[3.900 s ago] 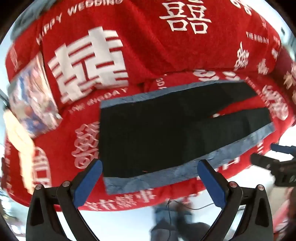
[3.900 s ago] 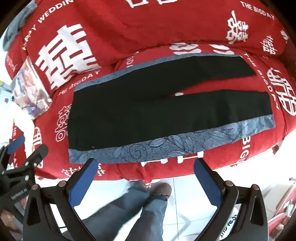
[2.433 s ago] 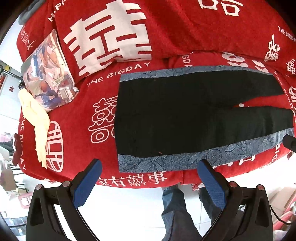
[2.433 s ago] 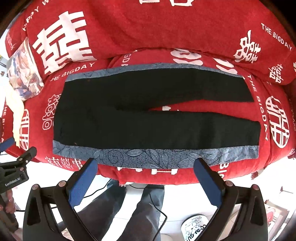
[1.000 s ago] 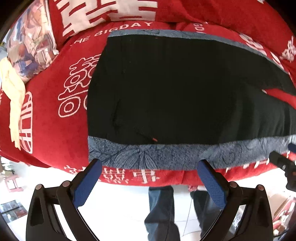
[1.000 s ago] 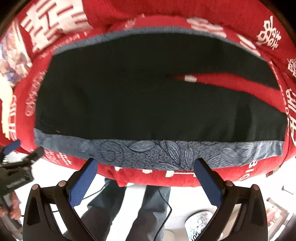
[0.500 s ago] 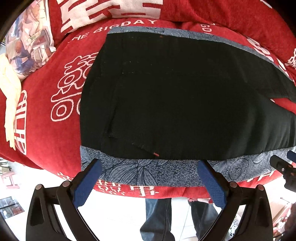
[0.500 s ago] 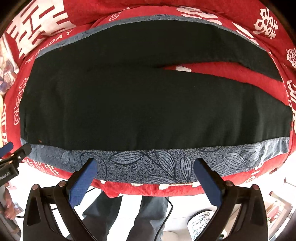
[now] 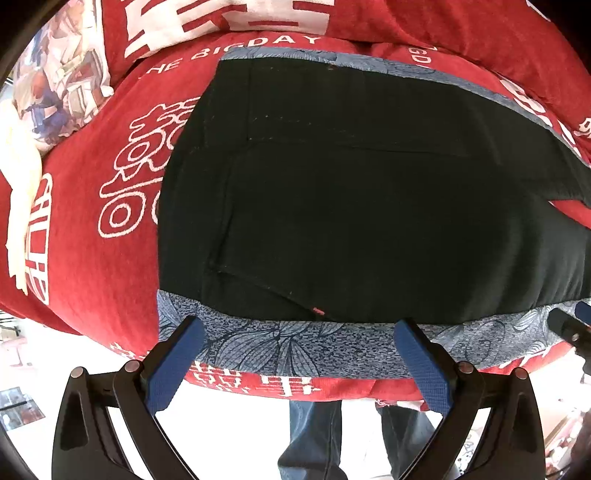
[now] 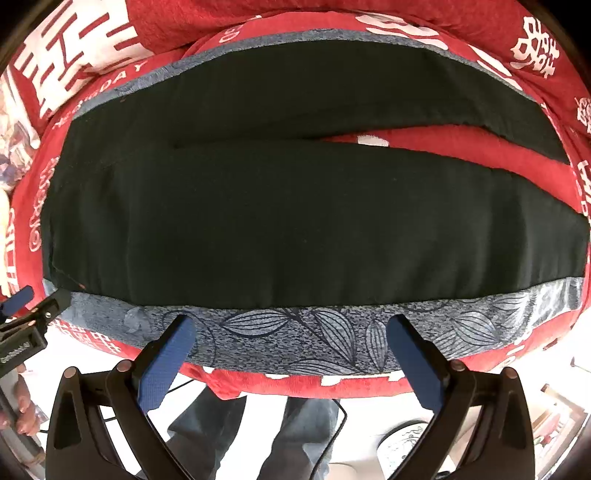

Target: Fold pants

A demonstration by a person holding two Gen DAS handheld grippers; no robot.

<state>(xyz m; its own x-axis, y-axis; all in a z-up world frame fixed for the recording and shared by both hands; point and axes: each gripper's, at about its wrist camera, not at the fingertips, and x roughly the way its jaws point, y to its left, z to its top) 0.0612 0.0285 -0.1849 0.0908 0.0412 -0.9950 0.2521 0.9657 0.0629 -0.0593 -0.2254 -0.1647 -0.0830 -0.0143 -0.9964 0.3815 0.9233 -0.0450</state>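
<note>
Step in hand, judged: approach for the first grasp, with no fold yet made. Black pants (image 10: pixel 295 206) spread flat on the red sofa seat (image 9: pixel 92 280), waist end to the left, two legs running to the right with a red wedge of seat showing between them.

Left gripper (image 9: pixel 299 350): jaws wide apart, nothing held, blue pads poised just in front of the grey-blue leaf-print side stripe (image 9: pixel 295 343) near the waist corner. Right gripper (image 10: pixel 291 345): jaws likewise wide apart and empty, poised at the same stripe (image 10: pixel 332 332) further along the near leg.

Next move, judged: advance each gripper onto the near long edge, close on the stripe, then carry the near leg up and over onto the far leg. Matched lift on both sides needed to keep the edge straight.

Edges and room: near edge of the pants lying close to the front lip of the seat, stripe draped toward the drop-off. Back cushion (image 10: pixel 258 14) rising just behind the far leg, limiting overshoot. Printed pillow (image 9: pixel 59 74) and pale cloth (image 9: pixel 22 192) left of the waist, apart from the pants. Open floor below the grippers, operator's legs (image 10: pixel 295 435) there.
</note>
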